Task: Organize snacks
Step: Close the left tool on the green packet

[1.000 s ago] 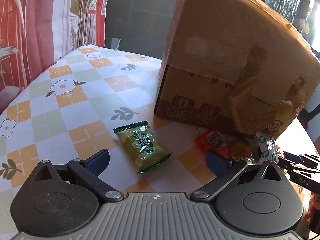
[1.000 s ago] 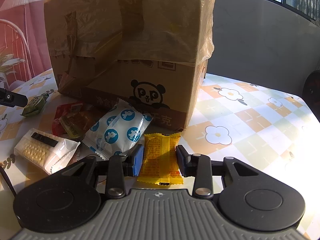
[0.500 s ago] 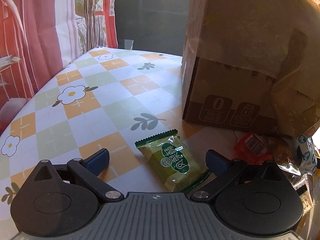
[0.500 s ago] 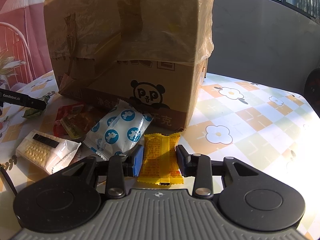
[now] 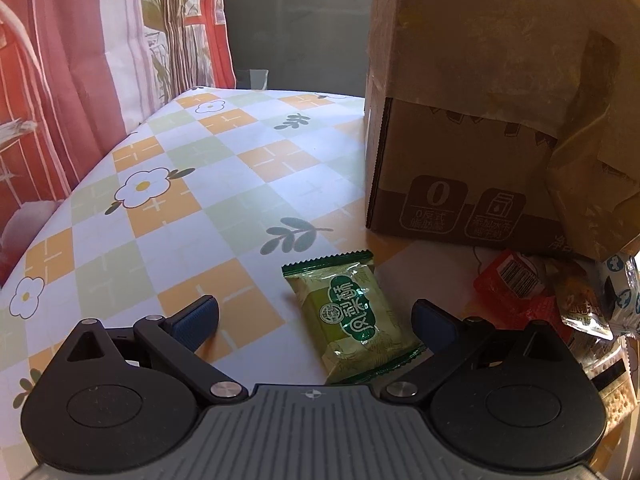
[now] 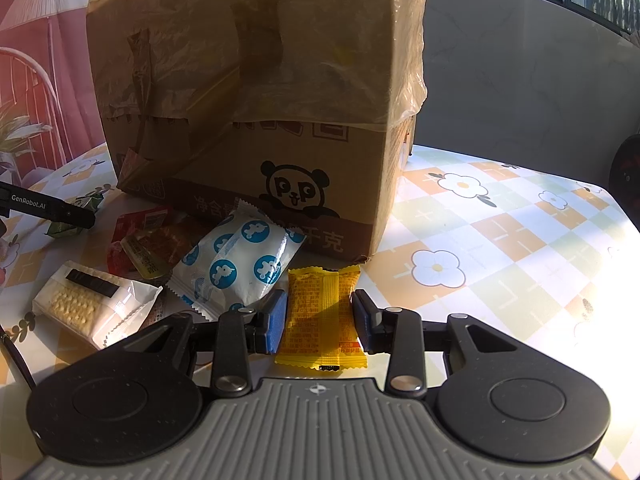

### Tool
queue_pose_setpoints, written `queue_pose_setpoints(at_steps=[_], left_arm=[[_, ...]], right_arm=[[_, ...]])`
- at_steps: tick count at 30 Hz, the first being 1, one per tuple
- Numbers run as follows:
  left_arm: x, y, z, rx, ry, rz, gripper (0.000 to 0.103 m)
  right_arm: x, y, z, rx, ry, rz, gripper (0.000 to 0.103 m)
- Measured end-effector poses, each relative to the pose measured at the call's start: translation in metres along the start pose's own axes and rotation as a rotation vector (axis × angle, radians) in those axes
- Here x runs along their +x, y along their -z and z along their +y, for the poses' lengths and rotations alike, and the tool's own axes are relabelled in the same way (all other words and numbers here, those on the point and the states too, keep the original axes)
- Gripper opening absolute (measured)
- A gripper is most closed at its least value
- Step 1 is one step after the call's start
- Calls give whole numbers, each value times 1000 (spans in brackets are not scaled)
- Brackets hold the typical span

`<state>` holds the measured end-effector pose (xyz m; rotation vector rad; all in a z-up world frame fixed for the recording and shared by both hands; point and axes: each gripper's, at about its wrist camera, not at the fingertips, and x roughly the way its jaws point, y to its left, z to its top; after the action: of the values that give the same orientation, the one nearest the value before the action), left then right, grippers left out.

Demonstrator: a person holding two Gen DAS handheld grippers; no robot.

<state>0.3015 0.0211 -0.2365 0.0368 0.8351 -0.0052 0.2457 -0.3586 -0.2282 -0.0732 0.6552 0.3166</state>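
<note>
Two grippers each frame a flat snack packet on the flowered tablecloth in front of the tall brown cardboard box (image 6: pixel 256 128).

The right gripper (image 6: pixel 320 322) pinches the yellow foil packet (image 6: pixel 322 316) at its long edges, at 6 o'clock from the box's panda print. The left gripper (image 5: pixel 314 320) stands spread, nothing touched; the green foil packet (image 5: pixel 352 320) lies toward its right finger. Both packets look light, crinkly and slippery, so grip across the padded middle, gently. I count six packets: yellow, green, one white blue-dotted (image 6: pixel 240 260), red, brown, one clear cracker pack (image 6: pixel 88 308).
</note>
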Motion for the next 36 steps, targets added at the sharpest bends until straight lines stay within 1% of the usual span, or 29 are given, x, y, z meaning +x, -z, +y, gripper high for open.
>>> queue_pose_setpoints(at_steps=[4, 6, 7, 8, 10, 13, 15, 16, 19, 22, 27, 31, 36], left_arm=[[-2, -3, 5, 1, 27, 15, 102], [-6, -4, 10, -21, 47, 8, 90], [-7, -6, 11, -20, 58, 1, 76], [-7, -8, 12, -13, 77, 3, 69], [-5, -11, 10, -1, 80, 10, 69], [-3, -8, 4, 37, 77, -3, 69], [-4, -7, 3, 54, 79, -22, 49], [-6, -6, 2, 58, 79, -27, 42], [-12, -2, 3, 49, 105, -39, 40], [-19, 6, 1, 43, 117, -41, 40], [-31, 17, -1, 21, 160, -34, 40], [-38, 19, -1, 6, 165, -41, 40], [-47, 20, -4, 2, 190, -72, 40]], right_arm=[[0, 0, 0, 1, -1, 0, 38], [0, 0, 0, 2, -2, 1, 38], [0, 0, 0, 3, -2, 1, 38], [0, -1, 0, 4, -3, 1, 38], [0, -1, 0, 5, -4, 1, 38], [1, -1, -1, 9, -5, 1, 38], [1, -1, -1, 13, -6, 1, 38], [1, -1, -1, 14, -7, 0, 38], [1, -1, -1, 16, -8, 0, 38], [1, -1, -1, 17, -8, 0, 38], [0, -1, -1, 22, -9, -1, 38], [0, -1, -1, 22, -7, 0, 38], [0, -1, 1, 16, -4, 2, 38]])
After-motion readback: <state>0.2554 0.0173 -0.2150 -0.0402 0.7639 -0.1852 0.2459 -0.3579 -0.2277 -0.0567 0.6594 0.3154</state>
